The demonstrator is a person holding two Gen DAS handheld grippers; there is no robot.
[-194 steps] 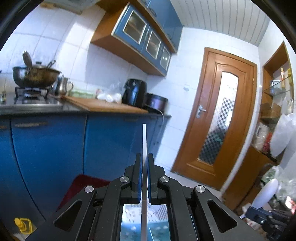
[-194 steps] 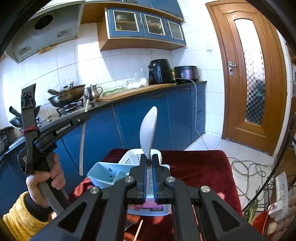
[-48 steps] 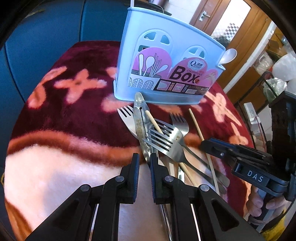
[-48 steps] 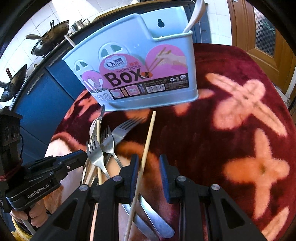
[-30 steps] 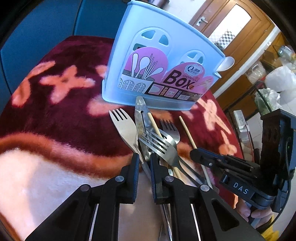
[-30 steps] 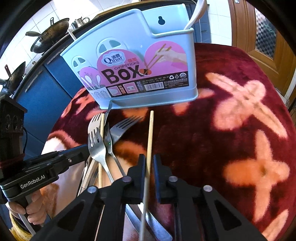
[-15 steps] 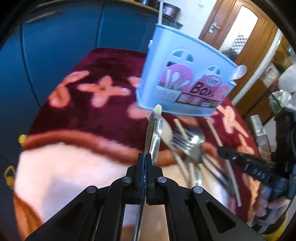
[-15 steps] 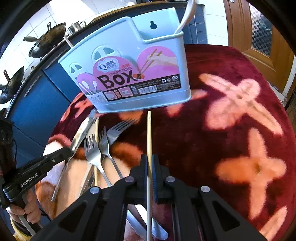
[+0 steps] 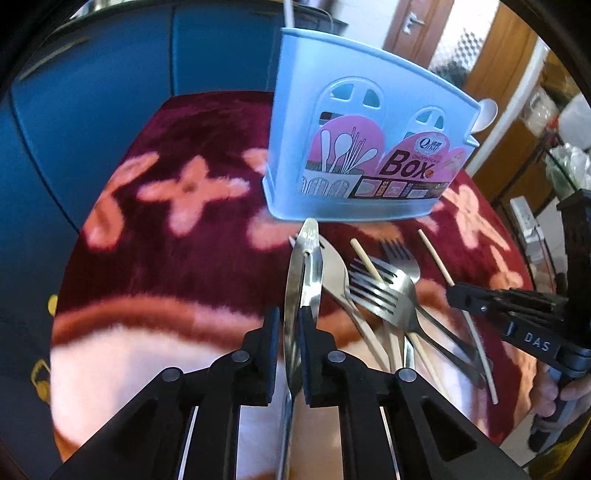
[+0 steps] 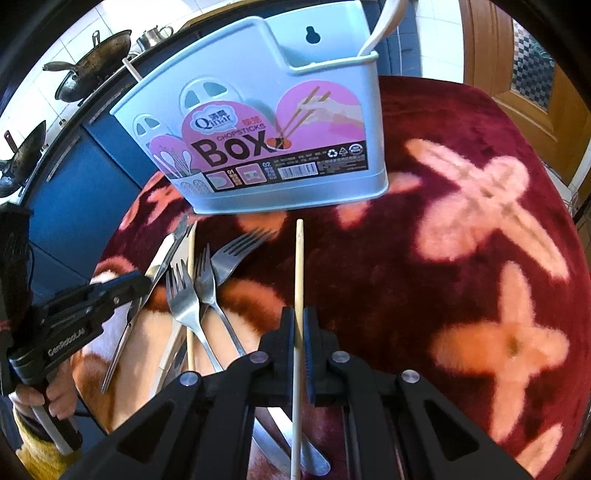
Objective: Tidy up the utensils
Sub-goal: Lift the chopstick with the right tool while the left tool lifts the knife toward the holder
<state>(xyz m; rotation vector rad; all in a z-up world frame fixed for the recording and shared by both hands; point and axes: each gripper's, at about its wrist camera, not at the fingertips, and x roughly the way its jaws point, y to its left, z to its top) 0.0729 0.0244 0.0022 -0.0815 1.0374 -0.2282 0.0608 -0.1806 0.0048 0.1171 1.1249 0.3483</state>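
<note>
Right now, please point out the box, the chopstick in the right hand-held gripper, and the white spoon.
box (image 10: 258, 110): right wrist view, front wall above the label.
chopstick (image 10: 298, 266): right wrist view, middle of the shaft.
white spoon (image 10: 384, 26): right wrist view, handle above the rim.

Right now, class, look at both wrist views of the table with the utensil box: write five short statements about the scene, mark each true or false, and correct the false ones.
1. The right gripper is closed on a pale wooden chopstick. True.
2. The light blue plastic utensil box lies on its side. False: it stands upright on the dark red floral cloth.
3. A white spoon stands in the box. True.
4. The left gripper has nothing between its fingers. False: a steel table knife is between them.
5. The steel forks are already in the box. False: they lie on the cloth.
</note>
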